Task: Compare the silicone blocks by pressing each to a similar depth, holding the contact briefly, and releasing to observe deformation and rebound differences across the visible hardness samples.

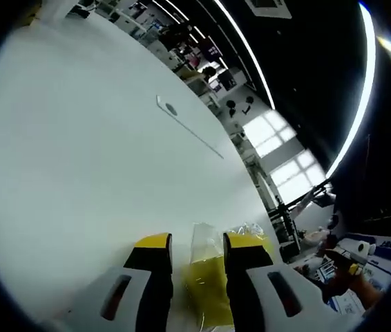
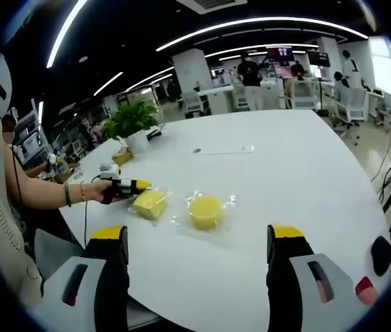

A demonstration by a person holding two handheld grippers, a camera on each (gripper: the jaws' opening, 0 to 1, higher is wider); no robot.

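- Left gripper [image 1: 197, 252]: jaws rise from bottom centre of left gripper view, yellow tips, black shanks, narrow gap. Square yellow silicone block [image 1: 206, 290] in clear bag sits between them; jaws closed on it, bag plastic sticking up above tips.
- Same gripper [image 2: 135, 185] in right gripper view: centre-left, held by person's hand [image 2: 97, 191], tips at the square yellow block [image 2: 150, 203].
- Right gripper [image 2: 199, 240]: jaws at bottom of right gripper view, wide apart, nothing between them, above the table.
- Round yellow silicone block [image 2: 205, 210]: in own clear bag, centre of right gripper view, just right of square block, bags near but apart. Lies flat on table, beyond right gripper tips, not touched.
- White table [image 2: 299, 180]: large, rounded edge.
- Thin clear strip w/ dark round spot [image 2: 223, 149]: upper centre of table, well apart from blocks; also upper centre in left gripper view [image 1: 182, 122].
- Potted plant [image 2: 132, 124]: upper left, far table edge.
- Bkgd: office desks, chairs, ceiling light strips, ppl standing far off.
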